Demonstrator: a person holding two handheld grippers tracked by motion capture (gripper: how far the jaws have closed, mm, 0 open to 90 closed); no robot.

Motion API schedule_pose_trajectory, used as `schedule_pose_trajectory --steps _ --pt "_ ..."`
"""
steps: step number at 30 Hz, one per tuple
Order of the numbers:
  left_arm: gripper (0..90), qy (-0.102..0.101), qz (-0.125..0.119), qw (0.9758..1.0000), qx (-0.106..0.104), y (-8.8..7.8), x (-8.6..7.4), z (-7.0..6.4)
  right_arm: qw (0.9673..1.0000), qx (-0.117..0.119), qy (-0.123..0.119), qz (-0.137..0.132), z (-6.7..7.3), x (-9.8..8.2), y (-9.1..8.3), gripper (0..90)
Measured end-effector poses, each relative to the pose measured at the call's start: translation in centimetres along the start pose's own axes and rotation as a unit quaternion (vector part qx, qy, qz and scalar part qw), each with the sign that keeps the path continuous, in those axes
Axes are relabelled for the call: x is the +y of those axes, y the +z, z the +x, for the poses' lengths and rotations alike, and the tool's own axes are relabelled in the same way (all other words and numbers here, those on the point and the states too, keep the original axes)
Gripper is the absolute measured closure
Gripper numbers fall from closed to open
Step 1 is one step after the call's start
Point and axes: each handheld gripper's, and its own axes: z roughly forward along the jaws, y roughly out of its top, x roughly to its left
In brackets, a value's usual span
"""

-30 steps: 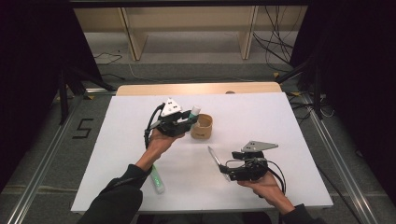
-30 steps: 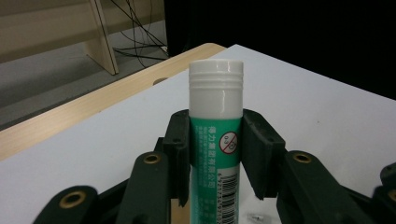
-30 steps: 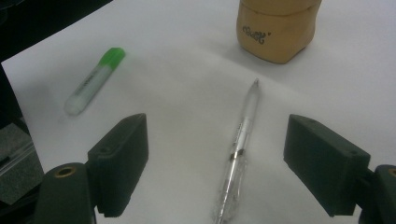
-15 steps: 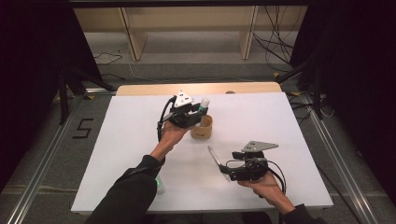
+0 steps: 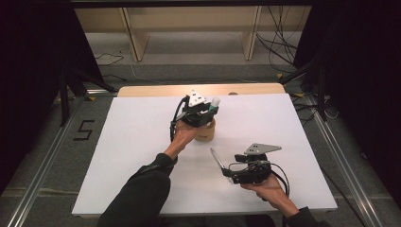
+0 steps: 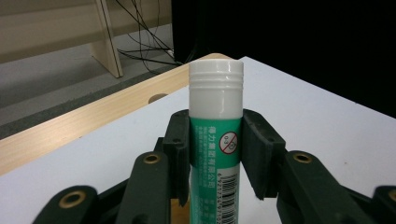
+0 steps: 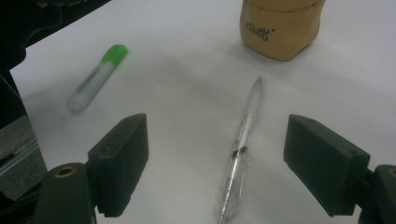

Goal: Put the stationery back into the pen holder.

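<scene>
My left gripper (image 5: 208, 109) is shut on a green glue stick (image 6: 215, 144) with a white cap (image 5: 215, 101), held upright between its pads (image 6: 180, 149). It hangs just above a tan cup (image 5: 206, 134) in the middle of the white table. The cup (image 7: 280, 28) bears a small dark logo. My right gripper (image 5: 228, 171) rests near the front right with its jaws wide open and nothing gripped. A clear pen (image 7: 243, 140) lies on the table between those jaws, its tip toward the cup. From above, the pen (image 5: 216, 158) lies just left of that gripper.
A green-capped highlighter (image 7: 95, 79) lies on the white sheet (image 7: 187, 70) left of the pen. A bare wooden strip (image 5: 156, 90) runs along the table's far edge. Shelf legs and cables stand on the floor beyond, and metal rails (image 5: 47, 165) flank the table.
My left gripper has carried the glue stick to the right and away from the person, over the tan cup. The forearm now covers the highlighter from above. The right gripper has not moved.
</scene>
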Motion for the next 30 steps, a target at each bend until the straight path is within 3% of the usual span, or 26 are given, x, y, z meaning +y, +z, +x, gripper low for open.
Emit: schedule_pose_trajectory --steps 17,30 --pt "64.9 -0.005 0.007 0.9999 0.013 1.0 -0.3 0.0 1.0 0.002 0.0 0.001 0.0 0.0 0.0 22.9" --pt "64.8 -0.023 0.01 0.9995 0.021 1.6 -0.5 -0.3 1.0 0.002 -0.001 0.002 0.0 0.0 0.0 22.8"
